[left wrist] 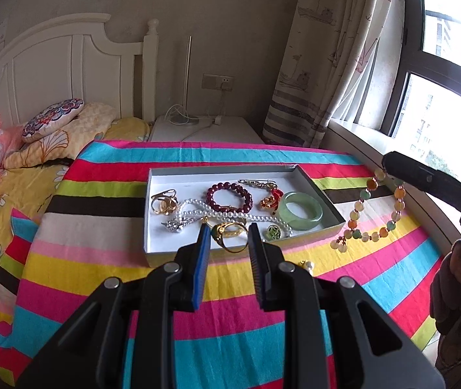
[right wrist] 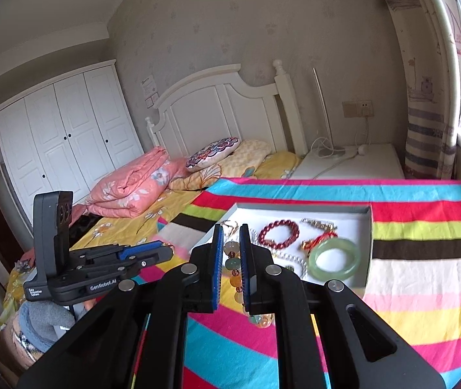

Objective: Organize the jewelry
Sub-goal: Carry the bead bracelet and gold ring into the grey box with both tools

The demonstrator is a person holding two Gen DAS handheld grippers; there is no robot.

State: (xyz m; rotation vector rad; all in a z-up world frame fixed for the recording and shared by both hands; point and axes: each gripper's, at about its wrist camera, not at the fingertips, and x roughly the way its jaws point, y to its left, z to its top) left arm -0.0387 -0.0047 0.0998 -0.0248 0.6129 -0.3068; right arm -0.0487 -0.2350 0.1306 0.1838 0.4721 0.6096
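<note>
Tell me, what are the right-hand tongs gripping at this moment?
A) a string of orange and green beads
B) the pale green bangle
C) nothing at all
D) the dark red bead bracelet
A: the right tongs are closed on the multicolored bead necklace, which dangles over the striped cloth beside the box; the green bangle and red bracelet lie inside the box.

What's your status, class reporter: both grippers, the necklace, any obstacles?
Left gripper open, hovering over tray. Right gripper shut on bead necklace, lifted beside tray. Small earring loose on cloth.
</note>
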